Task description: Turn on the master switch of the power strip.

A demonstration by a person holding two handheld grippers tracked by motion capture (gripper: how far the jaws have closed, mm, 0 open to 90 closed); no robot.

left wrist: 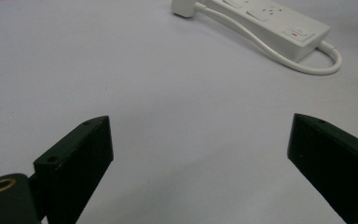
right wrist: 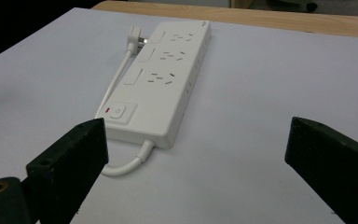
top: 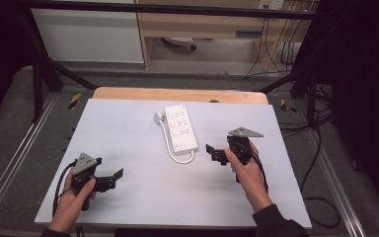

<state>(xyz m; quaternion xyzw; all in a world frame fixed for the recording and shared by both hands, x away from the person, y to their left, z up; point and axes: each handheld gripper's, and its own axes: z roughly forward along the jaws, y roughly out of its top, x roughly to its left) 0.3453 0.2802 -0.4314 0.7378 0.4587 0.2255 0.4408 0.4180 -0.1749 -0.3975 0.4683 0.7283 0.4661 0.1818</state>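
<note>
High view: power strip (top: pixel 180 127) untouched mid-desk (top: pixel 128 197), plug (top: pixel 158 117) loose; left gripper (top: pixel 112 177), right gripper (top: pixel 216 154) jaws wide, empty. Nothing started.

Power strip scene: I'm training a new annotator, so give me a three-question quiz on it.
1. True or false: the white power strip lies on the table between the left claw and the right claw.
2. Multiple choice: the strip's plug is
A. held in the right claw
B. lying loose beside the strip's far end
C. pushed into one of the strip's sockets
3. Fill in: in both gripper views the jaws stand wide ____.

Key: 1 true; 2 B; 3 open (apart).
</note>
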